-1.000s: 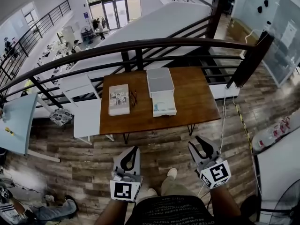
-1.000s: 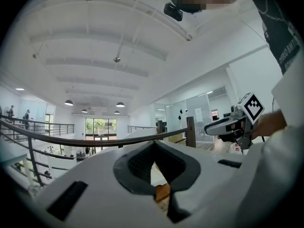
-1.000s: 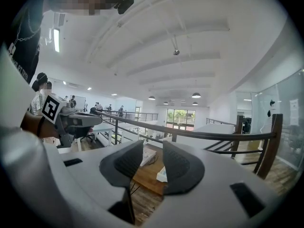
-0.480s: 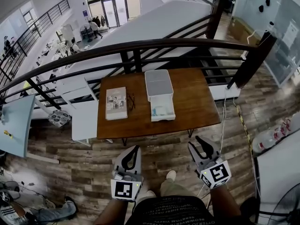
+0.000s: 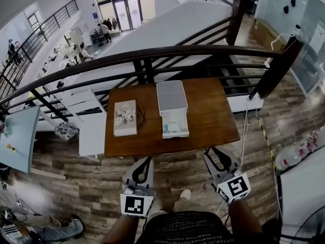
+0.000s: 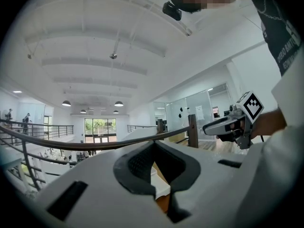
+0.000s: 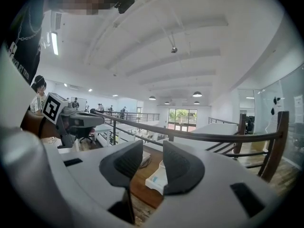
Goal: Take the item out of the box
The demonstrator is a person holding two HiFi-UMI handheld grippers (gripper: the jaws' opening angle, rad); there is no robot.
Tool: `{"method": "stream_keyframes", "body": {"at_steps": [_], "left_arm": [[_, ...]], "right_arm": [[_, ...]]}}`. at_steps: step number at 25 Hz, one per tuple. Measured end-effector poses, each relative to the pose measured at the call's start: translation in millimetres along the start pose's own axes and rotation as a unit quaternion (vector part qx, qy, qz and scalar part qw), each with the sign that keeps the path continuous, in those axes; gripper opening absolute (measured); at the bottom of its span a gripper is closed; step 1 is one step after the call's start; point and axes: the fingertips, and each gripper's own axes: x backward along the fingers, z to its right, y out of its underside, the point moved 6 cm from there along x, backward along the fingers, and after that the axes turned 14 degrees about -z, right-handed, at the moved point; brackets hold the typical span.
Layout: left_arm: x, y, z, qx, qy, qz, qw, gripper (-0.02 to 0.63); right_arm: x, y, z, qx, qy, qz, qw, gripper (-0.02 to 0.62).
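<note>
- Head view: we are standing short of the brown wooden table (image 5: 213, 116), with both tongs held low in front of us, well apart from everything on it.
- The shallow white box (image 5: 175, 134), seemingly card, lies open in the middle of the table, its lid folded flat toward the dark railing.
- In its tray lies the pale flat item with a blue mark (image 5: 171, 128). It is too small from here to tell what it is.
- The left gripper (image 5: 146, 162) is clenched, its tips meeting with nothing caught between them.
- The right gripper (image 5: 215, 154) is released, its jaws parted and empty, and the box shows through the gap in the right gripper view.
- We judge the item light and thin, probably smooth, sitting snug against the tray walls. A pinch on a raised edge or corner looks best.
- The box itself seems light enough to slide or lift along with the item, so we would pin its rim with the left tong.
- A pale booklet (image 5: 125, 118) lies to the left of the box, clear of it.
</note>
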Motion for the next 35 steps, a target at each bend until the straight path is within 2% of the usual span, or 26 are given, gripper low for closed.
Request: {"method": "stream_keyframes", "body": {"at_steps": [13, 19, 28, 35], "left_arm": [[-56, -18, 24, -0.003, -0.033, -0.001, 0.9994, 0.005], [-67, -26, 38, -0.004, -0.045, -0.004, 0.9990, 0.005], [-62, -28, 39, -0.010, -0.064, -0.012, 0.9978, 0.006], [-66, -29, 27, -0.010, -0.058, -0.023, 0.9980, 0.005]], "right_arm": [[-23, 4, 67, 0.002, -0.036, 0.011, 0.999, 0.129], [-24, 6, 89, 0.000, -0.047, 0.022, 0.999, 0.129], [-28, 9, 96, -0.008, -0.058, 0.029, 0.998, 0.130], [-40, 5, 92, -0.014, -0.058, 0.024, 0.998, 0.130]]}}
